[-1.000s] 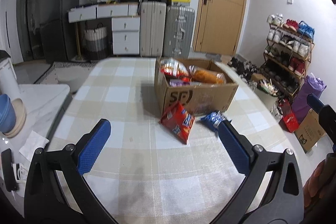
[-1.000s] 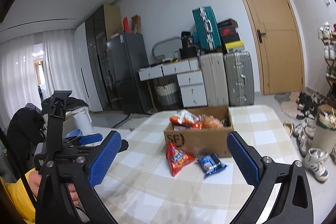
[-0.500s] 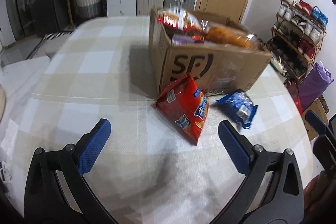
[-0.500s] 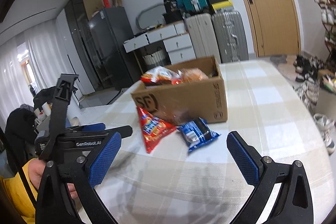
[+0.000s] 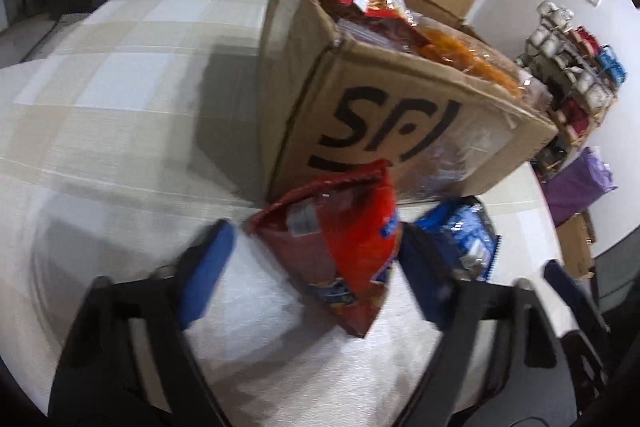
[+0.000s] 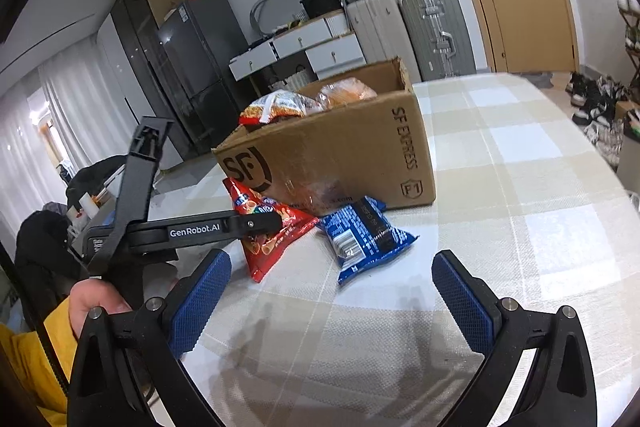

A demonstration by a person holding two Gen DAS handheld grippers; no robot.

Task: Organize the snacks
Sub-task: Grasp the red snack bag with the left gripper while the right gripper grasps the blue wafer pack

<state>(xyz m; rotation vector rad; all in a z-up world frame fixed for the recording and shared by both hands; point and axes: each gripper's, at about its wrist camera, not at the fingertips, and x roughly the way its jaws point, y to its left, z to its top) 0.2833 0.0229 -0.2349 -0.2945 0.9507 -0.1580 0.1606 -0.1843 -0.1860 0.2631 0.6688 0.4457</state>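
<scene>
Left claw [image 5: 312,259]: half-closed, jaws just closing around red snack bag [image 5: 352,247], not yet gripping.
Right claw [image 6: 328,291]: wide open, empty.
Risk: slick bag may slip sideways.

We see even indoor light; left view motion-blurred, right view sharp, soft shadows on the table [image 6: 520,187], fisheye bending, dark corners.

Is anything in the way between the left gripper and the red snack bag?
Nothing visible. The red snack bag already lies between the closing fingers of the left gripper, leaning on the cardboard box; the blue packet sits outside.
</scene>
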